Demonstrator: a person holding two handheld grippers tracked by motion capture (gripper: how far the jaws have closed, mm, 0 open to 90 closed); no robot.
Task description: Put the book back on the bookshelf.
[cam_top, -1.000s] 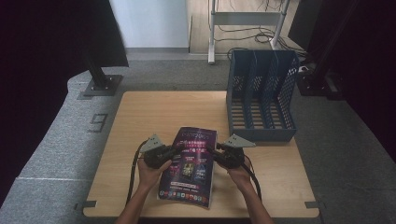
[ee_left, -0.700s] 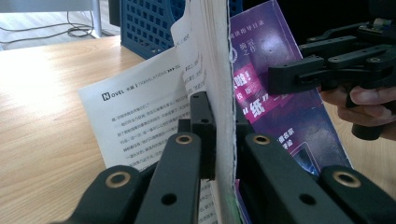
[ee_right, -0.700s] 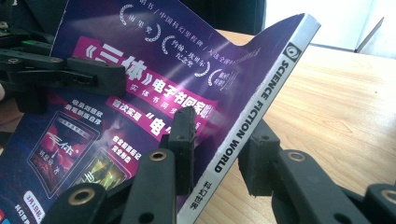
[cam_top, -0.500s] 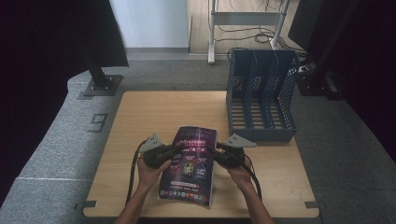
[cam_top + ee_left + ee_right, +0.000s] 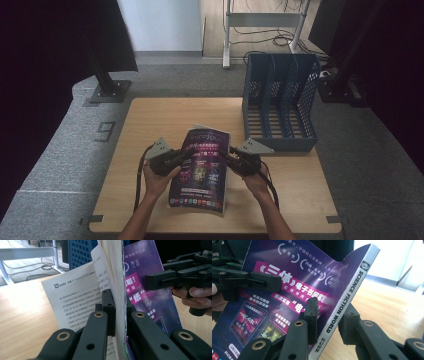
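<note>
Both grippers are holding the magazine [image 5: 200, 170] between them, just above the table [image 5: 150, 125]. The left gripper [image 5: 181, 155] is pinching its loose page edge, with the paper block running straight up between the jaws in the left gripper view and one white page fanning away to that gripper's left. The right gripper [image 5: 226, 154] is pinching the spine edge, jaws pressed on either side of the white spine strip in the right gripper view. The magazine's long axis is running from the person toward the far side, so each gripper is gripping a long edge near its far end, facing the other across the cover. The rack [image 5: 280, 107] is standing ahead of the right gripper and off to its right, making that hand the nearer one for steering the spine toward a slot.
</note>
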